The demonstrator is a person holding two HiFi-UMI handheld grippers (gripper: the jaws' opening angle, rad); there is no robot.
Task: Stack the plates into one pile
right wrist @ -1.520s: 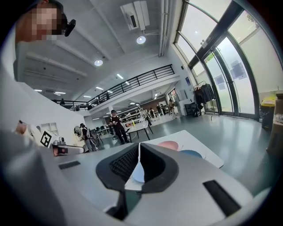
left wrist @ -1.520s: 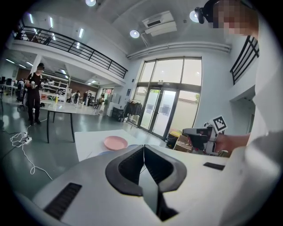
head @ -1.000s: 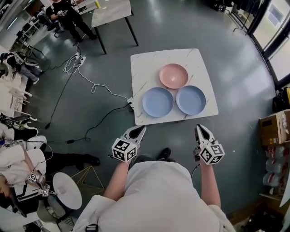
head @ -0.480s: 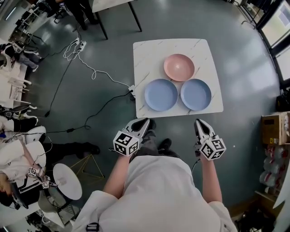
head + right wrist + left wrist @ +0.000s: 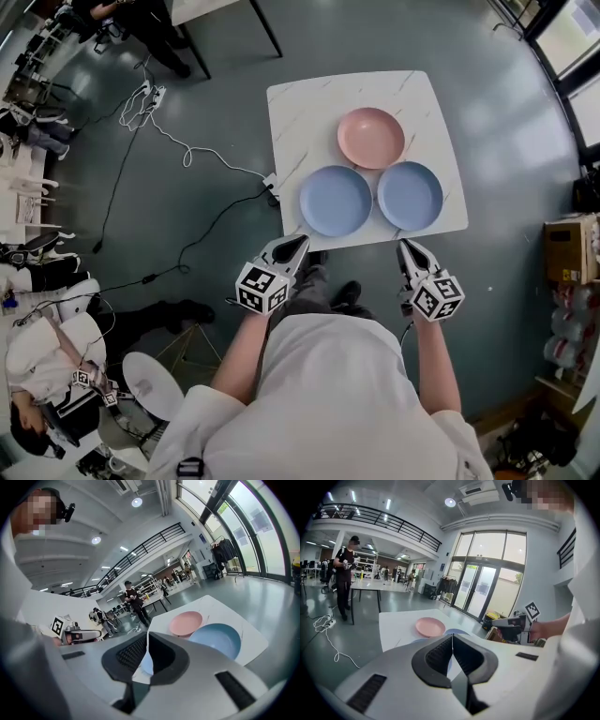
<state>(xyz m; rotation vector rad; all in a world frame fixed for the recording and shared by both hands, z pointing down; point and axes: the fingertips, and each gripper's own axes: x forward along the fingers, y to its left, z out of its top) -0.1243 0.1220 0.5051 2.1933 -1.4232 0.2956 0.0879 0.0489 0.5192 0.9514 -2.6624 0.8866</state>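
Head view: three plates are laid singly on the white table [image 5: 298,112]. The pink plate [image 5: 371,137] is set toward the far edge. The left blue plate [image 5: 336,201] and the right blue plate [image 5: 410,196] are placed side by side along the near edge. The left gripper [image 5: 301,240] and the right gripper [image 5: 403,245] are held just off the near edge, each with its jaws pressed together and nothing gripped.
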